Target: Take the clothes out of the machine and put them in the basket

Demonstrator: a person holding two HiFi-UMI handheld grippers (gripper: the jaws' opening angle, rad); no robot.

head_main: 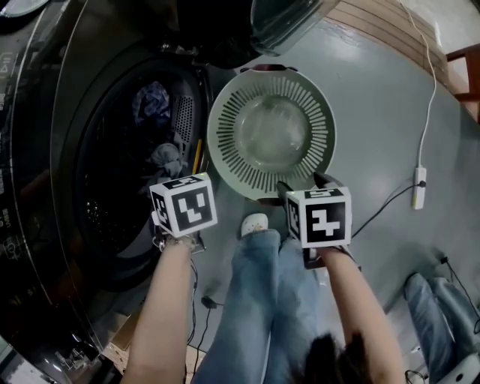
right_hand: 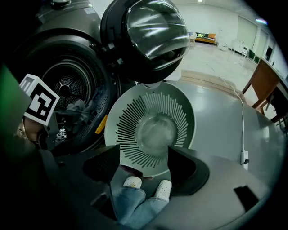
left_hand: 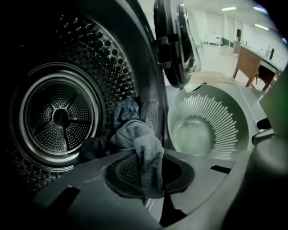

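The place looks like a large open lab or office hall, not a home laundry room: a front-loading machine point(head_main: 112, 172) stands on a bare grey floor point(head_main: 390, 112) in a wide, white-walled room lit by ceiling strip lights point(left_hand: 228, 8). A wooden desk point(left_hand: 248, 63) stands farther off, and a white cable with a power strip point(head_main: 419, 187) lies loose on the floor.

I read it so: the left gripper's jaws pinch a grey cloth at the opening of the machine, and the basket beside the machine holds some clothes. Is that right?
Not quite. The basket is empty; the head view shows only its bare bottom and slatted wall. The rest stands: the left gripper pinches the grey cloth at the opening of the machine.
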